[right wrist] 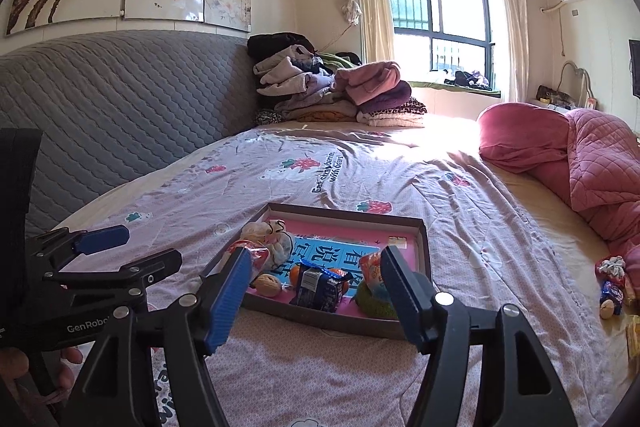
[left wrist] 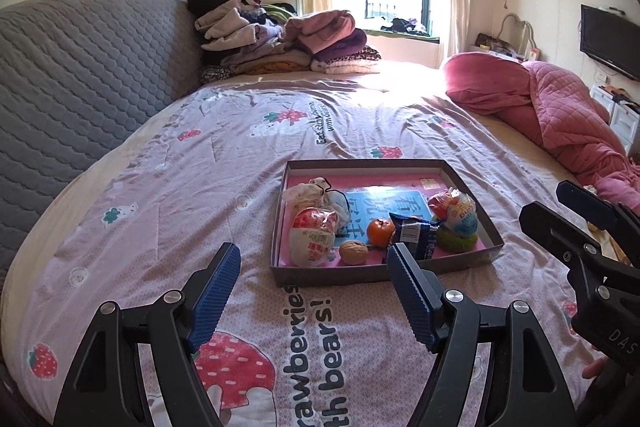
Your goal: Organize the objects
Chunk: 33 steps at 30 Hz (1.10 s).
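Sorting looks mostly done from where you're standing: the shallow grey cardboard box lid with the pink printed lining (left wrist: 460,263) sits flat on the strawberry-and-bear print bedsheet (left wrist: 160,187) and already has a bunch of stuff in it. Inside you've got a small round orange tangerine (left wrist: 380,231), a brown wrinkly walnut (left wrist: 353,251) just left of it, a dark blue crinkly snack packet (left wrist: 414,235) touching the tangerine on the right, a red-and-white wrapped bun-shaped snack (left wrist: 312,237) at the left, a whitish crumpled pouch (left wrist: 306,191) behind that, and a colourful wrapped egg-shaped toy (left wrist: 456,211) perched on a lime green fuzzy ring (left wrist: 456,242) in the right corner.

Your left gripper (left wrist: 314,287) hangs just short of the box's near edge, jaws spread wide, nothing in them. Your right gripper (right wrist: 316,285) is the same deal: wide apart, empty, aimed at the near side of the box.

My guess is you're between picks. In the right wrist view there's a little cluster of leftover wrapped snacks and a nut (right wrist: 610,287) well off to the right, near the rumpled pink quilted blanket (right wrist: 600,163). Next move probably means swinging the right one over there, since it's closer. Those wrappers look slippery and squishy, so grab mid-body and don't crush them.
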### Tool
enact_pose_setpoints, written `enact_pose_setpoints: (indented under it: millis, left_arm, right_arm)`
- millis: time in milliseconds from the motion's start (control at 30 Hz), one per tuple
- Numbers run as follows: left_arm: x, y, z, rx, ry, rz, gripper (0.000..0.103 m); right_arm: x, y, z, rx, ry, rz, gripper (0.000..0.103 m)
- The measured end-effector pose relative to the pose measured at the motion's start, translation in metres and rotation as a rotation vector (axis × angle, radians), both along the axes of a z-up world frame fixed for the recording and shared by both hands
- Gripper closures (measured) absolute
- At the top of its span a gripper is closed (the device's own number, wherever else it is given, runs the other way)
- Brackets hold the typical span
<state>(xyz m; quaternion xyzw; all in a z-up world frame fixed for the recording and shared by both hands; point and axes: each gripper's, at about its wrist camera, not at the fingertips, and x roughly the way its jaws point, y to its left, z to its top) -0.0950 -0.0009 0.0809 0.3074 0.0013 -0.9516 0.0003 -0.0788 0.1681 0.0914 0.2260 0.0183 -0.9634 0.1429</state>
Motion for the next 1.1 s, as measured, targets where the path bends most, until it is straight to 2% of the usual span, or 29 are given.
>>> enact_pose_setpoints:
  millis: [467,833,1100]
  left_arm:
    - [0.023,0.006,-0.011,0.003,-0.009,-0.009,0.026]
    - [0.028,0.012,-0.028,-0.005,-0.034,-0.012,0.026]
    - [0.025,0.007,-0.043,0.028,-0.063,-0.003,0.026]
  right_arm:
    - [0.018,0.010,-0.006,-0.028,0.007,-0.014,0.037]
    - [0.017,0.017,-0.033,-0.021,-0.056,-0.047,0.037]
    - [0.011,0.020,-0.057,0.003,-0.114,-0.067,0.037]
